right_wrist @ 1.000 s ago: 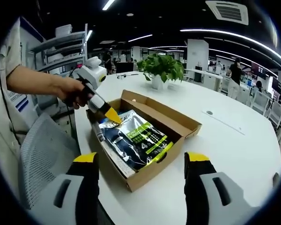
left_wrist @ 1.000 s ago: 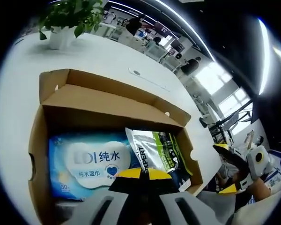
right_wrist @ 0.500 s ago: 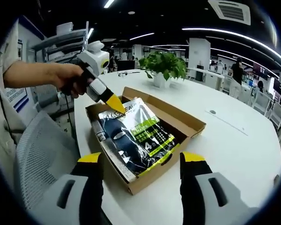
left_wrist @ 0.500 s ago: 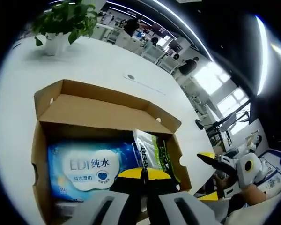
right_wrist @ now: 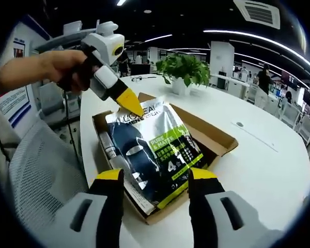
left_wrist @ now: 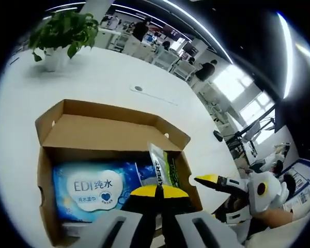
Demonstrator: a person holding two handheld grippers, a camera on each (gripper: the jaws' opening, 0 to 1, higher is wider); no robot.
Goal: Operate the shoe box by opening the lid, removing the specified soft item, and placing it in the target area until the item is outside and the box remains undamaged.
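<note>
Now | left gripper (right_wrist: 136, 108) pinching pouch (right_wrist: 155, 150) | right gripper (right_wrist: 156, 178) spread | plant (right_wrist: 185, 70) behind box (right_wrist: 222, 139)

A white worktop (left_wrist: 93, 77) carries a leafy potted plant (left_wrist: 59, 33) in a white pot near its far edge; in the right gripper view the same plant (right_wrist: 185, 70) stands beyond the box. A grey mesh chair (right_wrist: 39, 170) sits beside the worktop. Behind are office desks, people at a distance and ceiling strip lights (right_wrist: 248, 35).
</note>
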